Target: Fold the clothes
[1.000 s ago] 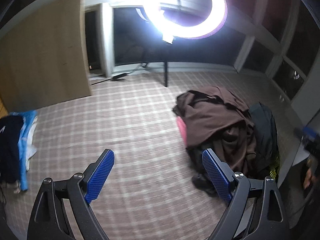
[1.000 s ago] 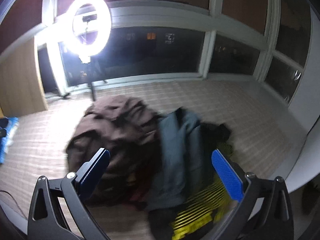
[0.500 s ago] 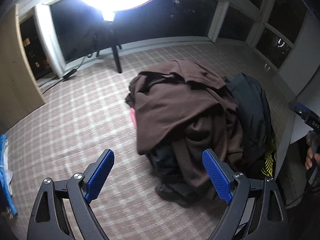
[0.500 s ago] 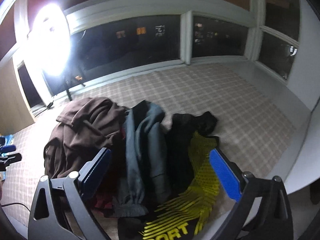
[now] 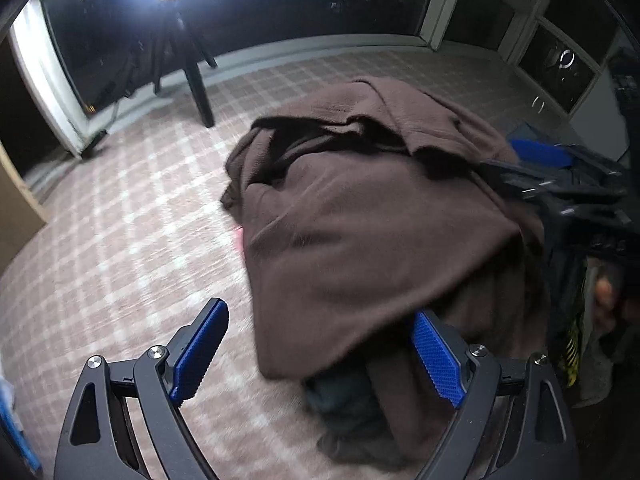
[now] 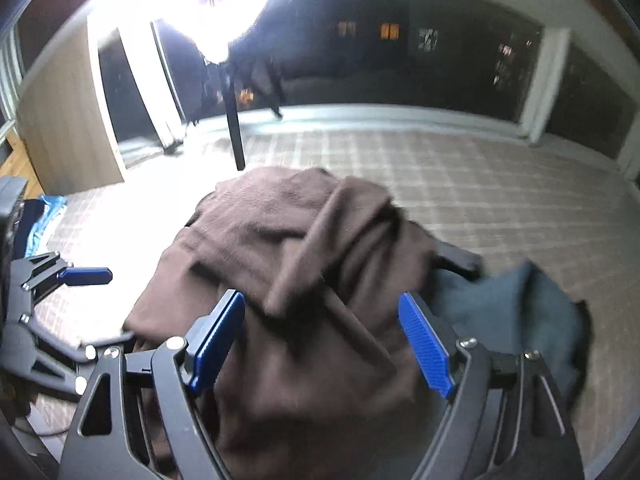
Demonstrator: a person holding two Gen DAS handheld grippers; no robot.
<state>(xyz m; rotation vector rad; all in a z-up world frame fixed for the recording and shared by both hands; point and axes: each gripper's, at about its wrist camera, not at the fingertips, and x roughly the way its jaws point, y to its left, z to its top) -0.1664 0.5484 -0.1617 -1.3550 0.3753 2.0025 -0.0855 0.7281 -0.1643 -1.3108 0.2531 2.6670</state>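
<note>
Since the earlier frames both grippers have closed in on the clothes pile, and the brown garment (image 5: 380, 216) now fills most of each view where checked floor showed before.

In the left wrist view, the left gripper (image 5: 316, 354) hangs low over the near edge of the pile with its jaws spread wide and nothing between them. Its blue right pad sits just at the brown garment's hanging hem; whether it touches the cloth cannot be told through the blur. The left pad is over bare carpet (image 5: 120, 240). The right gripper (image 5: 560, 172) reaches in from the far right edge, over the dark clothes beside the brown one. A yellow-and-black garment (image 5: 574, 340) shows at the right, next to part of a hand (image 5: 608, 300).

In the right wrist view, the right gripper (image 6: 322, 340) is held just above the brown garment (image 6: 288, 248), jaws wide apart and empty. A teal garment (image 6: 520, 312) lies to the right, against the brown one. The left gripper (image 6: 86, 276) comes in from the left, also open.

The pile lies on a pink-and-white checked carpet (image 6: 500, 200). Dark windows (image 6: 400, 68) run along the far side, a ring light (image 6: 216, 4) on a stand glares at far left, and blue clothes (image 6: 44, 220) lie near a wooden panel (image 6: 68, 120).
</note>
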